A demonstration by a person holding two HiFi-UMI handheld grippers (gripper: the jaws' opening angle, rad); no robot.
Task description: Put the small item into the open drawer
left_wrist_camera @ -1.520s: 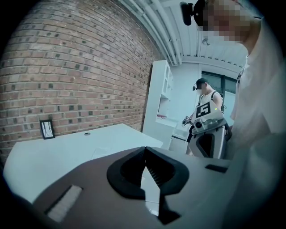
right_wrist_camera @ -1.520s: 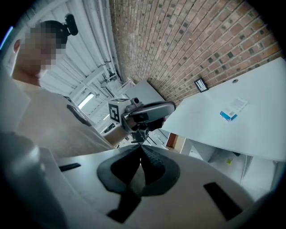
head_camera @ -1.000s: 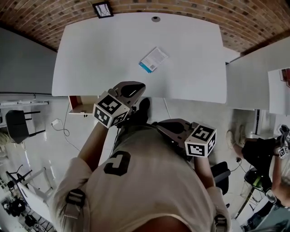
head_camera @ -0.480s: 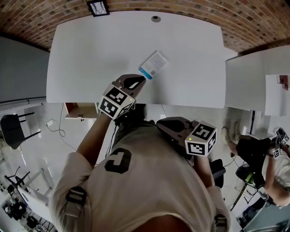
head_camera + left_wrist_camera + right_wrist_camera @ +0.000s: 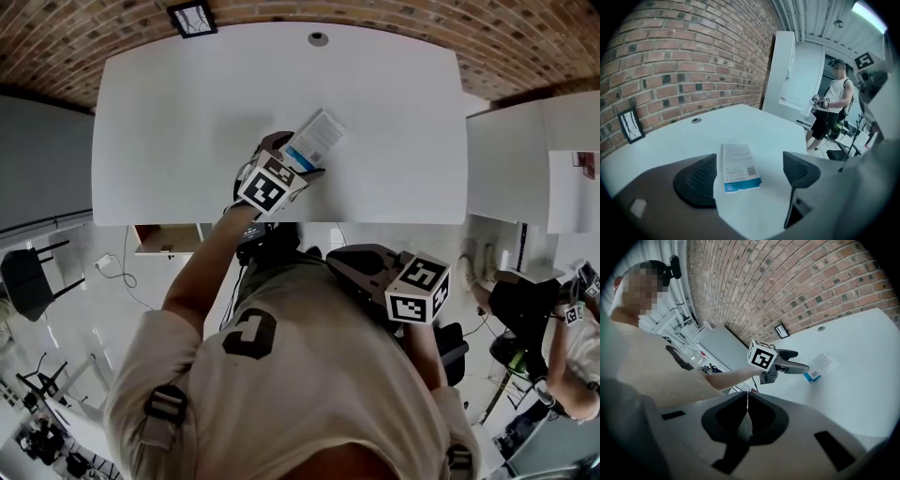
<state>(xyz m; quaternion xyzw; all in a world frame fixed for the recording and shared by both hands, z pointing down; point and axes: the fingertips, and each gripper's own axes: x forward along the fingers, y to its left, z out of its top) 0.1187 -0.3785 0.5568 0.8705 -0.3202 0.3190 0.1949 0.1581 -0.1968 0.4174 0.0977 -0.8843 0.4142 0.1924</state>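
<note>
The left gripper (image 5: 749, 174) reaches over the smooth white desk (image 5: 187, 112), and its jaws are opening, with bumpy black pads (image 5: 696, 180) on each side of a flat paper packet (image 5: 738, 164) but not touching it. The packet is a thin white rectangle with a blue end, lying flat on the desk, well apart from the open drawer (image 5: 167, 240) under the desk's edge. The right gripper (image 5: 747, 418) is clenched tight on nothing, close to the person's body.

No text could be read; the print on the small packet (image 5: 737, 166) was too fine to be made out.
</note>
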